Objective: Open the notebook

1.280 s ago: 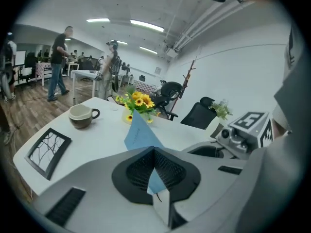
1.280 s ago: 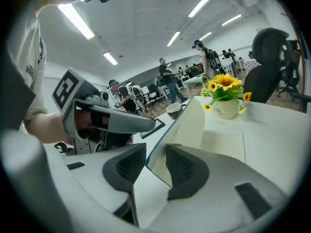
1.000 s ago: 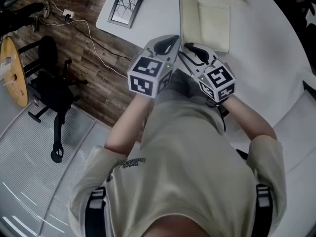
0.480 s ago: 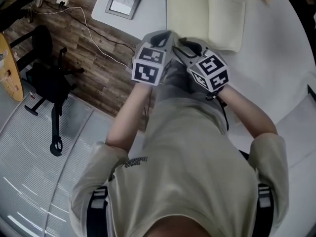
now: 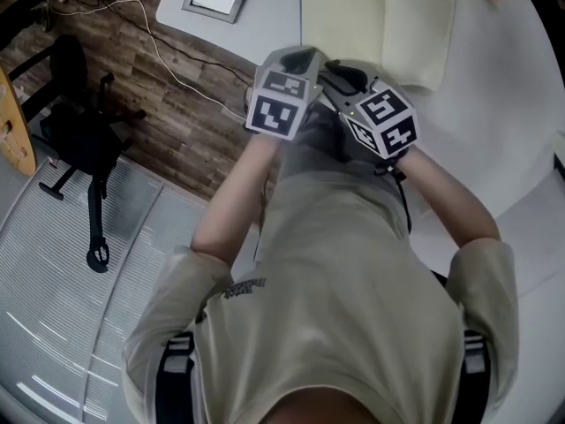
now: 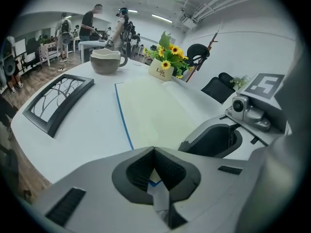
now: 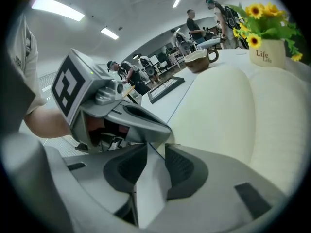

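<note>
- The notebook (image 5: 380,20) is laid open and flat on the desk (image 5: 503,113), just ahead of both sets of jaws. Two cream, unmarked pages are shown, divided by a soft central fold.
- A thin blue cover edge is seen along the left page. Its near corner is glimpsed under the tips of the left gripper (image 6: 154,150); whether they touch cannot be told.
- The pages are matte and slightly bowed toward the fold. The desk is smooth, white and round-edged.
- Further beyond the jaws, a pale mug (image 6: 107,61) and a white pot of sunflowers (image 6: 162,72) are stood past the notebook's far edge. A dark rectangular picture frame (image 6: 54,102) is laid flat to the left of the jaws.
- The left gripper's jaws are brought together, their dark ribbed pads meeting at the tips, and nothing is held.
- The jaws of the right gripper (image 7: 156,148) are closing, with a narrow gap left between the pads and nothing pinched in it.
- Both grippers are held side by side, nearly touching. They are tilted forward and down at the desk's near edge, with their marker cubes (image 5: 282,106) turned up toward the head camera.
- Bare forearms (image 5: 234,201) are extended from a beige shirt (image 5: 335,307) and brought together at the grippers.
- To the left of the jaws, off the desk, a wooden floor (image 5: 177,122), a white cable (image 5: 177,60) and a black office chair (image 5: 79,140) are seen.
</note>
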Tool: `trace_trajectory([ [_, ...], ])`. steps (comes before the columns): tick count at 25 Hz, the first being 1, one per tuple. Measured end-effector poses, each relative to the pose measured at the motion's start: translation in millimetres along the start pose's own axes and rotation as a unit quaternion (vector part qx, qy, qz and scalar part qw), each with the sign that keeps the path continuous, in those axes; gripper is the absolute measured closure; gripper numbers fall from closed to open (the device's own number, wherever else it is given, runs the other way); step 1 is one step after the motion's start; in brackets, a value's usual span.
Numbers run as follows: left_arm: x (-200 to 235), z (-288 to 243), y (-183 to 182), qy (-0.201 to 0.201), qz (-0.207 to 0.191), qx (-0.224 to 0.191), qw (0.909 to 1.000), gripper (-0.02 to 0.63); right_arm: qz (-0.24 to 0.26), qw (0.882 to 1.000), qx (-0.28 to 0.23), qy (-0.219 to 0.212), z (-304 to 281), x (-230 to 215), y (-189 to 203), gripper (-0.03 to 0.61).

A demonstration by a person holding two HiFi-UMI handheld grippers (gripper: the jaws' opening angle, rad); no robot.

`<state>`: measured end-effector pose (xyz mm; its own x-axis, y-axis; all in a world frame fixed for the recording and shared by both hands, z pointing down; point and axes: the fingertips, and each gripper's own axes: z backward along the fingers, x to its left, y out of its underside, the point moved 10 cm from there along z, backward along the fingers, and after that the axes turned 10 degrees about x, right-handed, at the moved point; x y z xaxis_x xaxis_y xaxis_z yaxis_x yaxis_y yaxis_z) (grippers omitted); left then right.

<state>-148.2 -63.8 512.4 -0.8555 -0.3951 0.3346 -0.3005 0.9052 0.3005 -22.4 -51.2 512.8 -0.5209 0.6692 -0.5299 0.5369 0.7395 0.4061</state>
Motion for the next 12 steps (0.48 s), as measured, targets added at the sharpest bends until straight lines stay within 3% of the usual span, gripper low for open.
trace_trajectory([
  [3, -0.5, 0.7, -1.9, 0.005, 0.0, 0.003, 1.0, 0.612, 0.001, 1.0, -0.013, 0.025, 25.8, -1.9, 0.5, 0.46],
  [6, -1.0, 4.1, -1.8, 0.006, -0.002, 0.0, 1.0, 0.612, 0.001, 0.994, -0.05, 0.095, 70.7, -16.1, 2.5, 0.447],
  [9, 0.5, 6.0, 0.8, 0.008, -0.002, -0.002, 1.0, 0.612, -0.031, 0.983, -0.073, 0.166, 111.0, -42.2, 14.0, 0.421],
  [12, 2.1, 5.5, 1.4, 0.01, -0.002, -0.001, 1.0, 0.612, -0.06, 0.972, -0.06, 0.219, 131.2, -70.0, 34.6, 0.341],
])
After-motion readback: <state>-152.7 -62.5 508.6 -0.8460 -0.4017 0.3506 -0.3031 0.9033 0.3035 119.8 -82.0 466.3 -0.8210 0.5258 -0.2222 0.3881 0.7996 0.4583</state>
